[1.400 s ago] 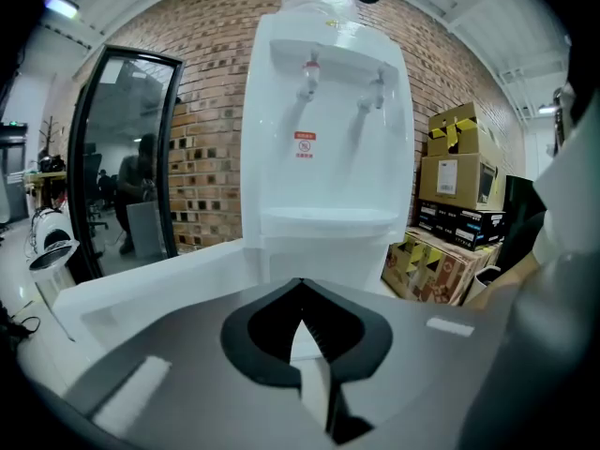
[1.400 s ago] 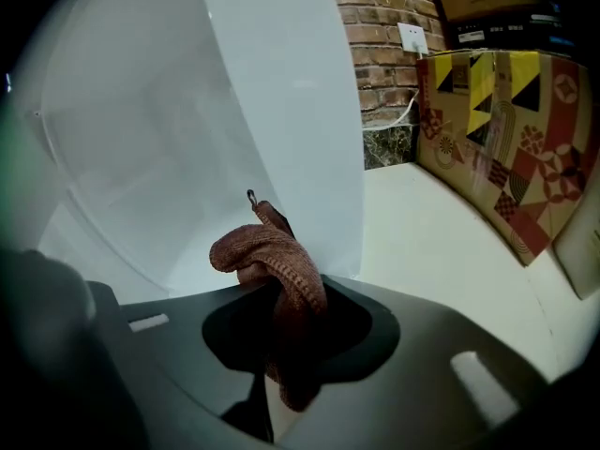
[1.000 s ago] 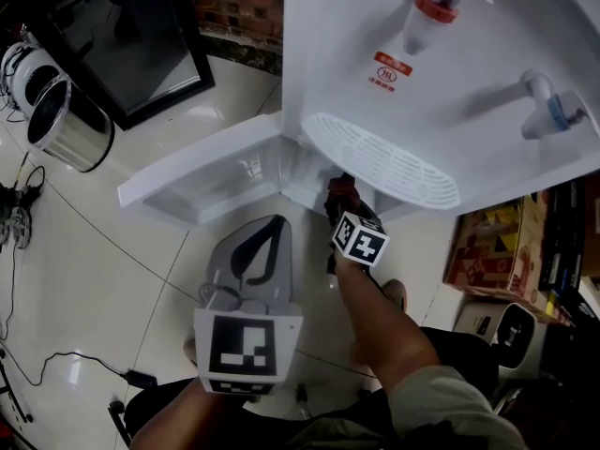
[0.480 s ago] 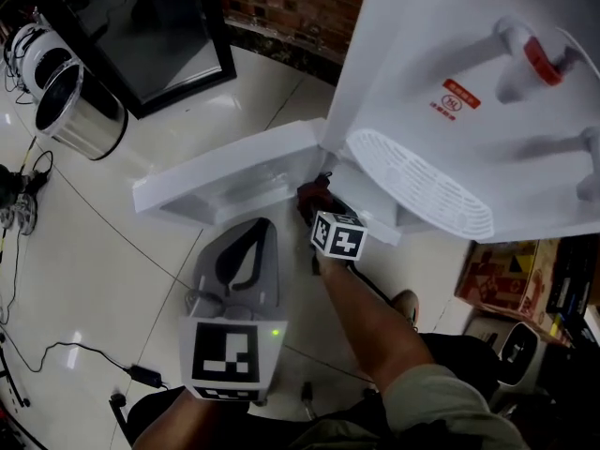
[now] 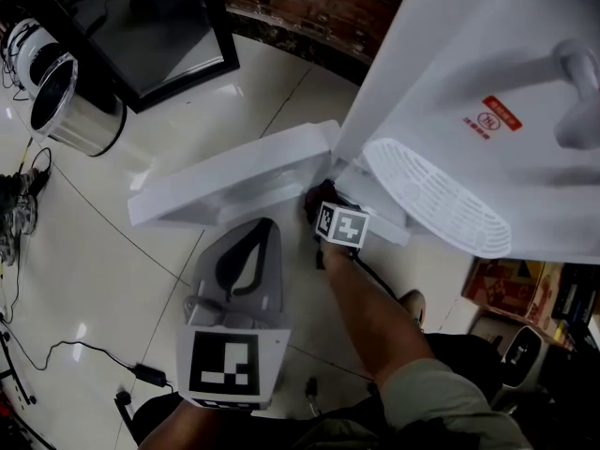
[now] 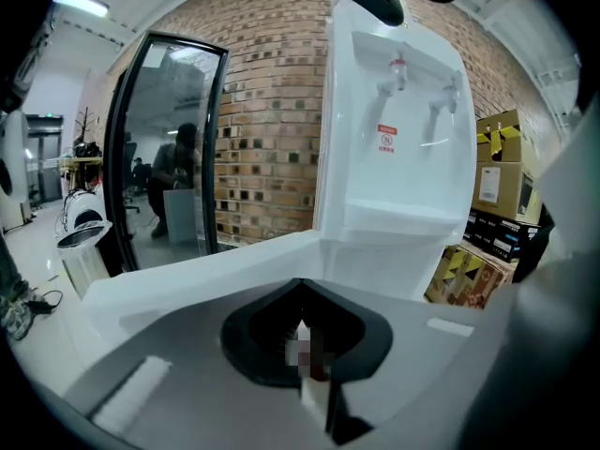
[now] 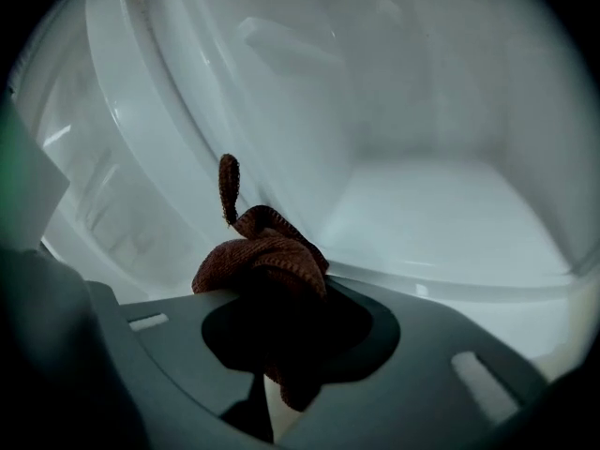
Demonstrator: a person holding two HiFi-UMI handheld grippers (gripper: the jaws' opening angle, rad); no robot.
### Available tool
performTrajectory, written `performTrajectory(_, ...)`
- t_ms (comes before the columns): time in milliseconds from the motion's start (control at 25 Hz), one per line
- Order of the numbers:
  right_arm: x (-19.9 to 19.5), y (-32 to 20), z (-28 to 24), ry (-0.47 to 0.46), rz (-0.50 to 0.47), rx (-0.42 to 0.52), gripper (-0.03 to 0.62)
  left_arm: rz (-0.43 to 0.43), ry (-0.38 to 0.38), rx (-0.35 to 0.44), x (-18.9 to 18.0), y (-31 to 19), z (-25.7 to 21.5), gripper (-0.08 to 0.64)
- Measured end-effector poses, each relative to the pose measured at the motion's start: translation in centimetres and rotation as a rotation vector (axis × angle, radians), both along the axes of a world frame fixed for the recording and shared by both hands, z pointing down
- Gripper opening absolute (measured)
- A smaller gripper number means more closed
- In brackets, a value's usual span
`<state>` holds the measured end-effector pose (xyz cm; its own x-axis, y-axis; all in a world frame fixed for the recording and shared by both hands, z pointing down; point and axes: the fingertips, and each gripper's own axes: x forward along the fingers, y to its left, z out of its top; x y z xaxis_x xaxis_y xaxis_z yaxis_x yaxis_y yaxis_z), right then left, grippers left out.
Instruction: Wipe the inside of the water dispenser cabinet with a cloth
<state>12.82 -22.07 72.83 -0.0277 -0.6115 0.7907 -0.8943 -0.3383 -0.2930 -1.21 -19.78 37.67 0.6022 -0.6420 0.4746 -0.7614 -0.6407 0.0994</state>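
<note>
The right gripper (image 7: pixel 286 340) has its jaws closed part-way on a bunched brown cloth (image 7: pixel 264 251), which fills the gap between them. One twisted corner of the cloth stands up above the bunch, and its lower part is lost in the dark mouth of the gripper body. Behind the cloth, filling the right gripper view, is the pale inside of the cabinet (image 7: pixel 441 204) of the water dispenser (image 5: pixel 469 92): a flat floor at centre right, bent by the wide lens, and a moulded wall at upper left. Whether the cloth touches any surface cannot be made out. In the head view that gripper's tips are hidden under the drip grille (image 5: pixel 436 195) near the middle of the frame; only its marker cube (image 5: pixel 342 225) and a dark red-brown scrap show at the cabinet opening. The cabinet door (image 5: pixel 234 172) stands swung open toward the left. The left gripper (image 5: pixel 265 225) hangs at lower centre, just beside the door's lower edge, though contact cannot be judged; its jaws are shut together with nothing between them. The dispenser's top is cut off by the upper right edge of the head view, and its taps (image 6: pixel 398 68) are only a blur there, clearer in the left gripper view. A metal bin (image 5: pixel 70 101) sits at upper left.
</note>
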Motion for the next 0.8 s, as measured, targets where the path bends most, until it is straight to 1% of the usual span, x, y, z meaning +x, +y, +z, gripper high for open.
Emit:
performTrajectory(160, 0.8, 0.4, -0.1, 0.009, 0.009, -0.008, 0.104, 0.016, 0.001, -0.002, 0.6, 0.3, 0.0, 0.000)
performTrajectory(360, 2.9, 2.2, -0.3, 0.031, 0.041, -0.028, 0.104, 0.043, 0.009, 0.011, 1.7, 1.0, -0.6, 0.000)
performTrajectory(800, 8.2, 8.6, -0.6, 0.112, 0.139, -0.084, 0.104, 0.082, 0.012, 0.037, 3.1, 4.6, -2.2, 0.000)
